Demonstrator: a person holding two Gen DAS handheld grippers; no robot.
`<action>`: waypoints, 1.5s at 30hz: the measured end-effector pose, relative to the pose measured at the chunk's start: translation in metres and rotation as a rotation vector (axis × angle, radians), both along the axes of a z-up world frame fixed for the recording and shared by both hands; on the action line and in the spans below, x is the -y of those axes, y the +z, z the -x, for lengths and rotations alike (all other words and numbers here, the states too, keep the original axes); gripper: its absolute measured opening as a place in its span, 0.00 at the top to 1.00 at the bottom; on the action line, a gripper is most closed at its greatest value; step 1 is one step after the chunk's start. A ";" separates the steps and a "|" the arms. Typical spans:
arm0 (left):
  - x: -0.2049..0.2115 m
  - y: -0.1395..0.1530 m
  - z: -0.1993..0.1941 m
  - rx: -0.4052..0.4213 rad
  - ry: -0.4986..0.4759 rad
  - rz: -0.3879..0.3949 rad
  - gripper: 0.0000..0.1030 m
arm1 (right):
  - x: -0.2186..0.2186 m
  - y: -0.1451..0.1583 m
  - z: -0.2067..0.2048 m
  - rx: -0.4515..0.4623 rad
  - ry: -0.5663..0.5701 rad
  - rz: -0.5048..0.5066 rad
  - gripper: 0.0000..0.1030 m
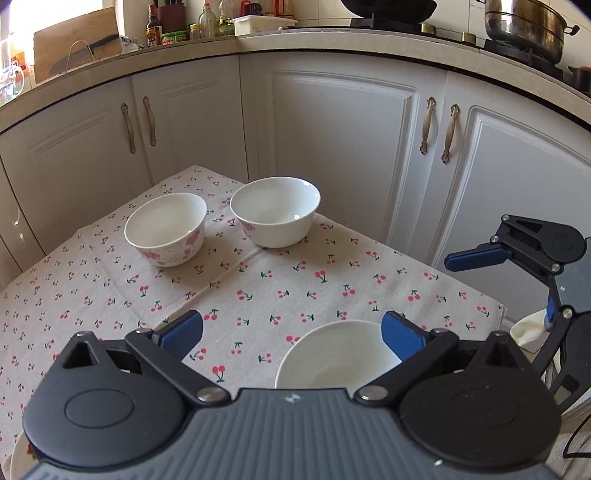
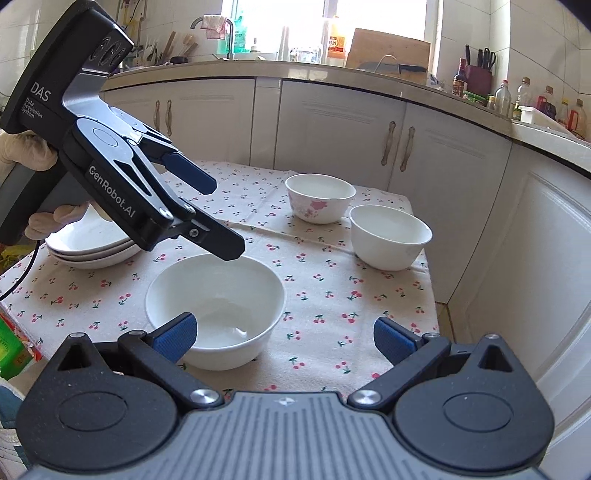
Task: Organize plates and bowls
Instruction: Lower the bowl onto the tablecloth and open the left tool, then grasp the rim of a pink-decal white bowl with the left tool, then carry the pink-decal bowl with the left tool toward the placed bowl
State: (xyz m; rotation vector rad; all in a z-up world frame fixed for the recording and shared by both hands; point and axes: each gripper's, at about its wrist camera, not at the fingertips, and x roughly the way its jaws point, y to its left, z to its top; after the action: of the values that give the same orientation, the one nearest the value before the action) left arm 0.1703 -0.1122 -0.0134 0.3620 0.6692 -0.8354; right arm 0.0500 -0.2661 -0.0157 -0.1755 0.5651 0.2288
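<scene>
Three bowls stand on the cherry-print tablecloth. A pink-flowered bowl and a plain white bowl sit side by side at the far end. A third white bowl sits near the front edge. My left gripper is open, hovering just above that near bowl; it also shows in the right wrist view. My right gripper is open and empty, its left finger beside the near bowl's rim. A stack of white plates lies at the table's left.
White kitchen cabinets close behind the table, with a countertop carrying bottles, a cutting board and a steel pot. A green box sits off the table's left edge. The table's right edge drops to the floor.
</scene>
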 end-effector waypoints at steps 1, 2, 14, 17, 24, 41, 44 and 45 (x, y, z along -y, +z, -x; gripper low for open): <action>0.003 0.002 -0.004 0.002 -0.003 -0.001 0.01 | 0.006 0.001 -0.003 0.003 -0.010 -0.006 0.00; 0.007 0.003 -0.008 0.003 -0.007 -0.002 0.01 | 0.010 0.001 -0.005 0.004 -0.017 -0.010 0.00; 0.058 0.004 -0.065 0.032 -0.042 -0.072 0.01 | 0.054 -0.005 -0.056 0.000 -0.022 0.015 0.00; 0.070 0.004 -0.082 0.023 -0.053 -0.074 0.01 | 0.063 -0.007 -0.073 -0.003 -0.015 0.027 0.00; 0.097 -0.003 -0.117 -0.002 -0.079 -0.079 0.01 | 0.085 -0.012 -0.113 -0.006 -0.010 -0.002 0.00; 0.134 -0.032 -0.171 -0.076 -0.092 -0.101 0.01 | 0.094 -0.031 -0.174 0.020 0.055 0.014 0.00; 0.137 -0.036 -0.175 -0.083 -0.091 -0.108 0.02 | 0.093 -0.033 -0.181 0.017 0.065 0.014 0.00; 0.138 -0.036 -0.177 -0.087 -0.094 -0.109 0.02 | 0.092 -0.034 -0.182 0.019 0.068 0.015 0.00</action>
State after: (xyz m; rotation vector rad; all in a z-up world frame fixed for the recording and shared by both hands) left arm 0.3468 -0.2502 -0.0498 0.4599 0.7856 -0.9108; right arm 0.2321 -0.3584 -0.0495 -0.2118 0.5429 0.2884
